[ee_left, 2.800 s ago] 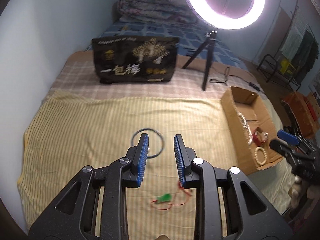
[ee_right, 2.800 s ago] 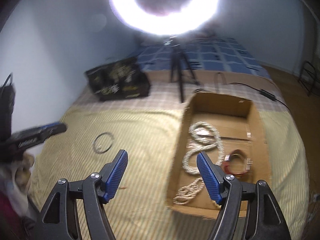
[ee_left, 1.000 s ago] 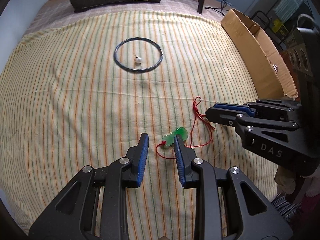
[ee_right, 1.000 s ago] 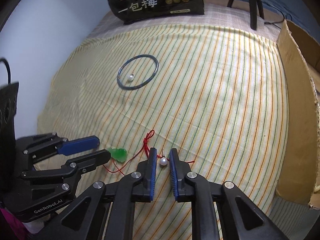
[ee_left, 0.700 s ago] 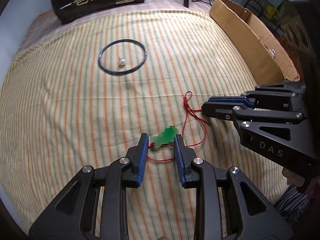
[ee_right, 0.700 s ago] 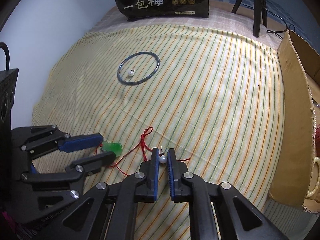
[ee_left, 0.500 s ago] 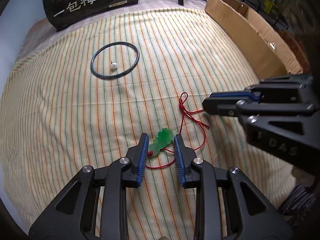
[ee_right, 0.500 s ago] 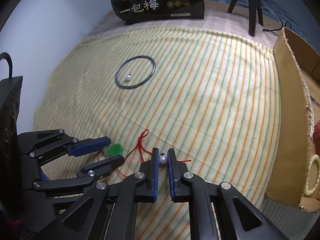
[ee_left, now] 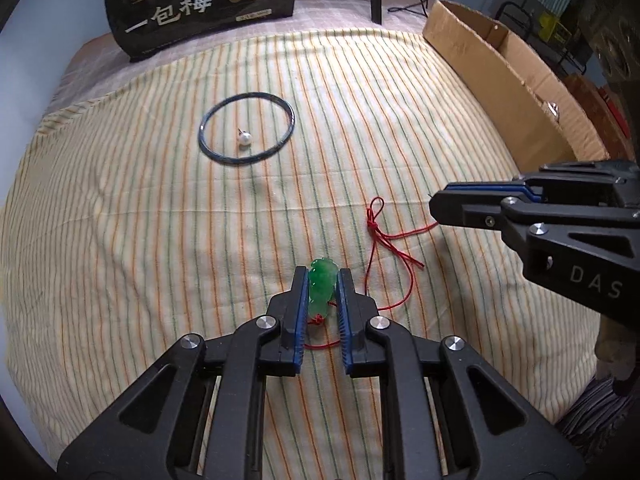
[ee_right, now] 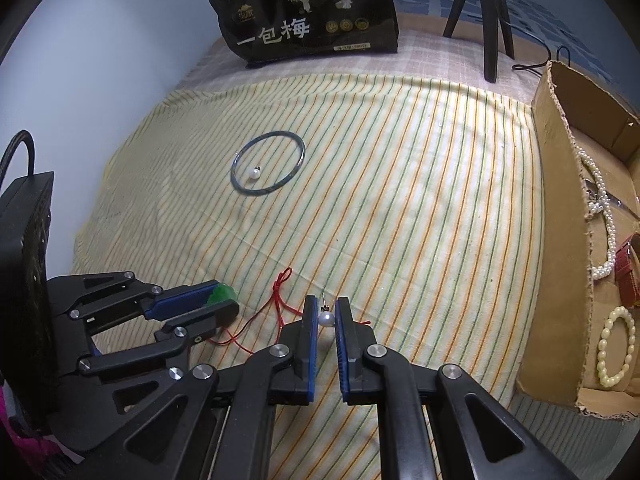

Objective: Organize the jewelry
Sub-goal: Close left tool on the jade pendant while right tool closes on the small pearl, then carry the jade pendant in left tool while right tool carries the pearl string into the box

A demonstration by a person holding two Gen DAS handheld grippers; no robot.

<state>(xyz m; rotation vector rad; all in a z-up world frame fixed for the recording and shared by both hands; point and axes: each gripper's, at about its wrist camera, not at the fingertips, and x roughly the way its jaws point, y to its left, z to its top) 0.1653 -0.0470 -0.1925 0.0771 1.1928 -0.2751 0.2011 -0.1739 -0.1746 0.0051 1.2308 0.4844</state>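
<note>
My left gripper (ee_left: 322,280) is shut on a green jade pendant (ee_left: 322,284) whose red cord (ee_left: 382,236) trails over the striped cloth; the pendant also shows in the right wrist view (ee_right: 222,294). My right gripper (ee_right: 326,308) is shut on a pearl earring (ee_right: 326,319) just above the cloth, and it shows at the right of the left wrist view (ee_left: 440,206). A dark bangle (ee_left: 247,129) lies farther back with a second pearl earring (ee_left: 244,139) inside it.
A cardboard box (ee_right: 560,184) at the right holds a pearl necklace (ee_right: 602,216), a bead bracelet (ee_right: 616,350) and a red item (ee_right: 628,272). A black snack bag (ee_right: 308,24) and tripod legs (ee_right: 490,20) stand at the back.
My left gripper has closed on the green pendant, which lay between its open fingers before. My right gripper keeps its hold on the pearl earring and has hardly moved.
</note>
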